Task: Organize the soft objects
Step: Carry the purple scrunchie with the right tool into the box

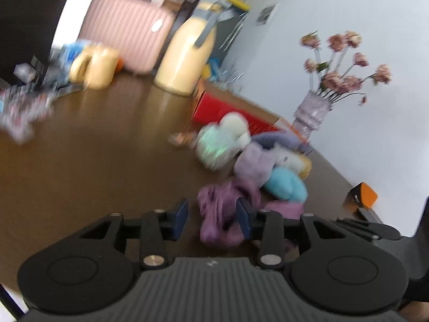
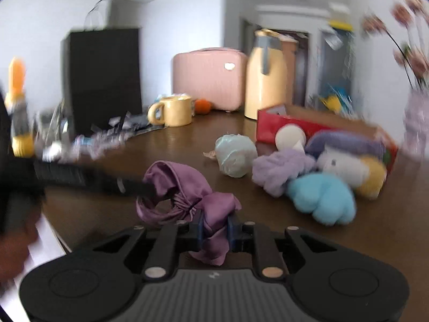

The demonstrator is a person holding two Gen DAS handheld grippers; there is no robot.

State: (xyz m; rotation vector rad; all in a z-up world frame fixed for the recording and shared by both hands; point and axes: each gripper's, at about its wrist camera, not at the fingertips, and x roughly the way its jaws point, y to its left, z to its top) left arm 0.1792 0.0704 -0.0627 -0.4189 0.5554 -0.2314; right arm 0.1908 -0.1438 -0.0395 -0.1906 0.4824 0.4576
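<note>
While our right tongs [image 2: 215, 229] clench the purple cloth [image 2: 187, 198] low over the bench [image 2: 107, 209], our left tongs [image 1: 211, 216] gape, straddling its other end.

Plush pile [image 2: 316, 171] lies before the box [image 2: 295, 123]; mug [image 2: 174, 110] seemingly left of the flask [image 2: 265, 80].

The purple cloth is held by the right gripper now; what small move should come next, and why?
Probably close the left gripper on the purple cloth. Its jaws stand open around one bunch, while the right gripper already pinches the other end, so both could then carry it toward the red box.
</note>
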